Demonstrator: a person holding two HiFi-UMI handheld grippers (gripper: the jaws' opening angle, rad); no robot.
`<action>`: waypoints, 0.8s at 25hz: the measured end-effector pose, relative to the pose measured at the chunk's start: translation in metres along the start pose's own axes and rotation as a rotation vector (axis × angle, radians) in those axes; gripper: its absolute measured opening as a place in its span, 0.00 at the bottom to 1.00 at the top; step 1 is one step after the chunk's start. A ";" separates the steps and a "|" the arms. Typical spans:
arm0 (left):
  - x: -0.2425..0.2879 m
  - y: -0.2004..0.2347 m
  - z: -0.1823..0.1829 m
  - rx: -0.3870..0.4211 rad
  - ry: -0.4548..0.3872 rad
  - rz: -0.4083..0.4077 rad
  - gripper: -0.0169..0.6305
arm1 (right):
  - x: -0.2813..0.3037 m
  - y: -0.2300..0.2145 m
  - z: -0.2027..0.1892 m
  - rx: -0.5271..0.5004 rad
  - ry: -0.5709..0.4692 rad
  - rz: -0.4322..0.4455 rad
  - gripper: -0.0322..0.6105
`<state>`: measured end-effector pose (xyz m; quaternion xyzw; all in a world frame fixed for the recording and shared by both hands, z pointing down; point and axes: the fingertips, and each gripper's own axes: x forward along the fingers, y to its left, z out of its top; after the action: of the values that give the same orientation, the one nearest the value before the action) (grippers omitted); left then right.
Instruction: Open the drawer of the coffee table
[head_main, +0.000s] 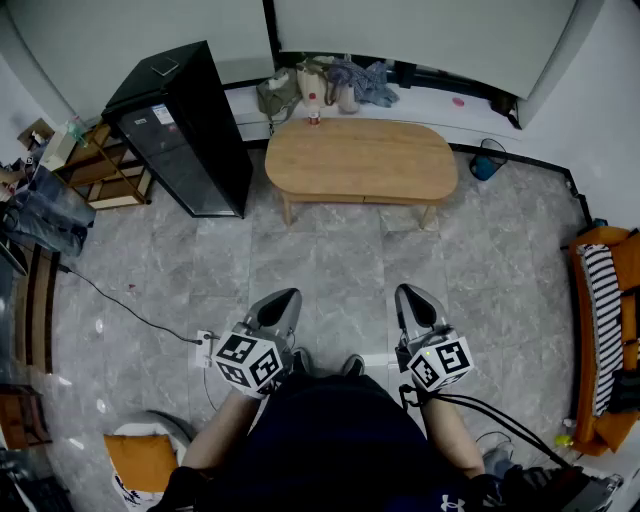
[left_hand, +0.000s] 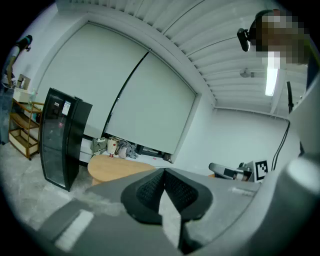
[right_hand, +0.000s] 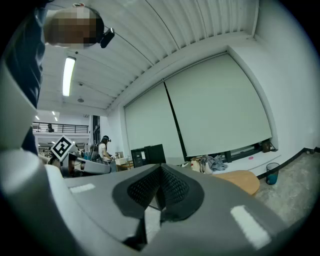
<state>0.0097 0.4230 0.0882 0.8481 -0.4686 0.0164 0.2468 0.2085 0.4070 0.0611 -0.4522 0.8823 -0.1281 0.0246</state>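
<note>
An oval wooden coffee table (head_main: 360, 158) stands on the grey tiled floor near the far wall; its drawer front (head_main: 362, 199) along the near edge looks closed. The table also shows far off as the wooden top (left_hand: 117, 169) in the left gripper view and as the wooden top (right_hand: 243, 181) in the right gripper view. My left gripper (head_main: 283, 301) and right gripper (head_main: 412, 296) are held close to my body, well short of the table. Both are shut with nothing between the jaws, as the left gripper (left_hand: 163, 174) and right gripper (right_hand: 160, 169) show in their own views.
A tall black glass-door cabinet (head_main: 185, 130) stands left of the table, with a wooden shelf rack (head_main: 105, 165) beyond it. Bags and clothes (head_main: 330, 85) lie against the wall behind the table. A blue bin (head_main: 487, 160) sits at the table's right, an orange sofa (head_main: 605, 340) at far right. A cable (head_main: 120, 305) crosses the floor.
</note>
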 end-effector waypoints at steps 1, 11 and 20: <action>0.002 -0.001 -0.001 -0.001 0.001 0.001 0.03 | 0.000 -0.002 0.000 0.001 0.001 0.001 0.05; 0.024 -0.023 -0.010 -0.002 0.008 0.034 0.03 | -0.011 -0.033 -0.006 0.055 0.007 0.037 0.05; 0.011 -0.001 -0.031 -0.047 0.028 0.129 0.03 | 0.010 -0.038 -0.035 0.091 0.074 0.091 0.05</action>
<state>0.0230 0.4280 0.1185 0.8098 -0.5189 0.0330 0.2719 0.2274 0.3849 0.1050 -0.4051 0.8955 -0.1832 0.0183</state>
